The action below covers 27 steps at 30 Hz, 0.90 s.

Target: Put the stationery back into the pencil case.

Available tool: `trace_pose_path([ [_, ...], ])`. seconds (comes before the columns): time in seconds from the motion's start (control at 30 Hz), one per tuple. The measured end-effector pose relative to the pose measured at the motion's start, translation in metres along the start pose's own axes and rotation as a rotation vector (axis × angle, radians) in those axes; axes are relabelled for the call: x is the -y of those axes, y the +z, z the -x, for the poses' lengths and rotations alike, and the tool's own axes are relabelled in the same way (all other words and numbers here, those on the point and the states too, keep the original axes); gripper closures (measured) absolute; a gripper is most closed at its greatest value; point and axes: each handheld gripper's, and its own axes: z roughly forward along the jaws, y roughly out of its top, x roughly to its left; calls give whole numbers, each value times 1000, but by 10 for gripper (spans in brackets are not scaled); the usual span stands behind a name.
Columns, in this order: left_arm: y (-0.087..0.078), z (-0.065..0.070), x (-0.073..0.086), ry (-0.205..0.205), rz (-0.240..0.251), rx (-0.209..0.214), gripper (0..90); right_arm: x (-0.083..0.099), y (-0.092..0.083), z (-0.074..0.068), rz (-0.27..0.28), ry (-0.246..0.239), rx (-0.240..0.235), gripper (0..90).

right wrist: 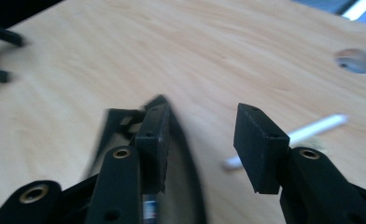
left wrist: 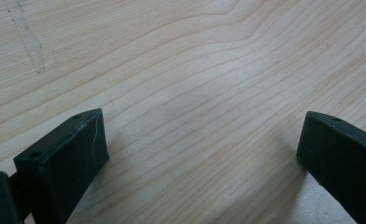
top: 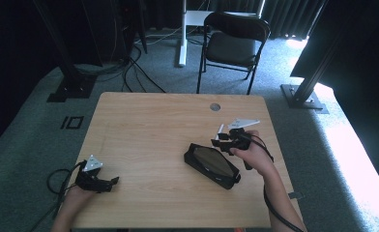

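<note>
Two black jaws of your right gripper (right wrist: 209,149) stand partly apart with nothing between them; the right gripper view shows bare wood in the gap. Just left of that gap lies the black, flat, six-sided zip case with a dark glossy panel (top: 211,165), its narrow end reaching up beside the left jaw, blurred. Beyond the right jaw, a thin white plastic stick (right wrist: 293,138) lies slantwise on the counter (top: 144,130), apart from the case. In the high view, your right gripper (top: 228,140) sits over the far right end of the case, near the stick.

Your left gripper (left wrist: 200,154) has its jaws wide apart over plain wood grain, holding nothing; in the high view it (top: 98,181) rests near the counter's front left corner, well apart from the case.

Step in hand, as a judgement: the case has been set down or let go, and the right hand is clear of it. A next move on the stick would call for turning the jaws across its length and lowering them flat to the wood, since it is thin.

The case lies flat, right of centre, angled from upper left to lower right, closed as far as can be told.
</note>
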Motion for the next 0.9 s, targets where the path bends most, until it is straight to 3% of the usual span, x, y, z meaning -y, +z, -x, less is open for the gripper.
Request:
trace_pose_path([
  [0.2,0,0,0,-1,0,-1,21,8,5,26,4,76,87,515],
  [0.27,0,0,0,0,0,-1,21,11,9,34,5,130,107,530],
  [0.37,0,0,0,0,0,0,21,15,18,43,-26,171,130,521],
  [0.7,0,0,0,0,0,0,21,12,49,67,-33,274,214,499],
  [0.9,0,0,0,-1,0,-1,21,5,71,72,-77,291,235,499],
])
